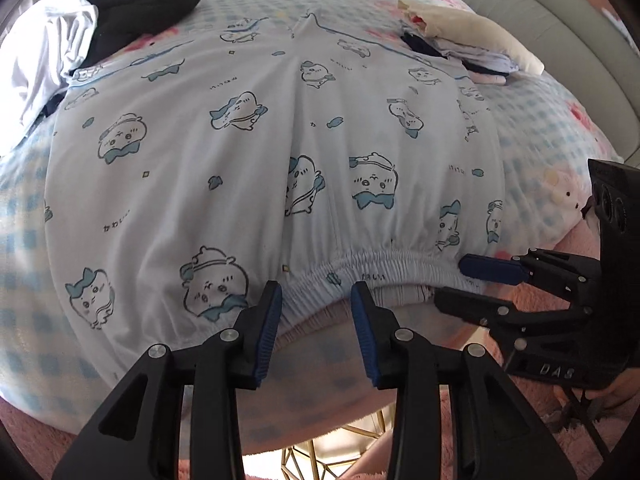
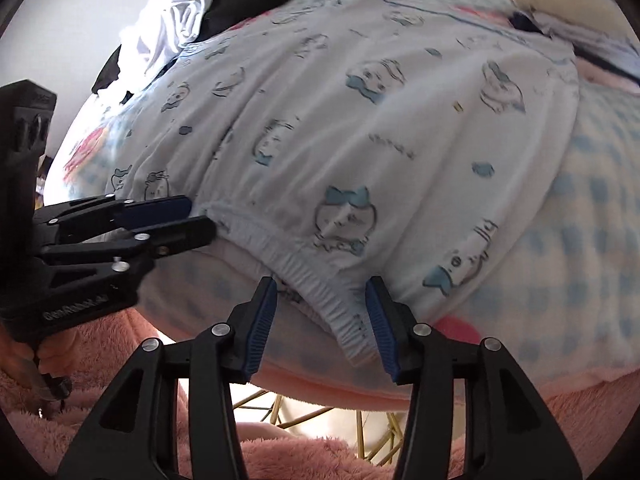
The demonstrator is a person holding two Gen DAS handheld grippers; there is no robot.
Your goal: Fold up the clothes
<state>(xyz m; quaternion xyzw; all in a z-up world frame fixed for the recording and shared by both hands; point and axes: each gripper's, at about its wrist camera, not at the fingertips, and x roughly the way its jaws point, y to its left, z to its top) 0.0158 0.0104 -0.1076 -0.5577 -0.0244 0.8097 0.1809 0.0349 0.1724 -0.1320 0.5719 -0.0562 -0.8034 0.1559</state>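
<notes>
White pyjama trousers (image 1: 256,148) printed with blue cartoon animals lie spread flat on the bed, legs pointing away, elastic waistband (image 1: 376,270) nearest me. My left gripper (image 1: 316,292) is open, its fingers straddling the waistband's left part at the bed edge. My right gripper (image 2: 322,288) is open around the waistband's right corner (image 2: 352,344). In the left wrist view the right gripper (image 1: 460,284) shows at the right, jaws apart at the waistband. In the right wrist view the left gripper (image 2: 200,216) shows at the left, by the trousers (image 2: 360,120).
The bed has a blue-checked sheet (image 1: 24,248) and a pink fluffy blanket (image 2: 280,456) along its near edge. A pile of white and black clothes (image 1: 100,28) lies far left. A stack of folded clothes (image 1: 468,48) lies far right, by a grey headboard (image 1: 560,32).
</notes>
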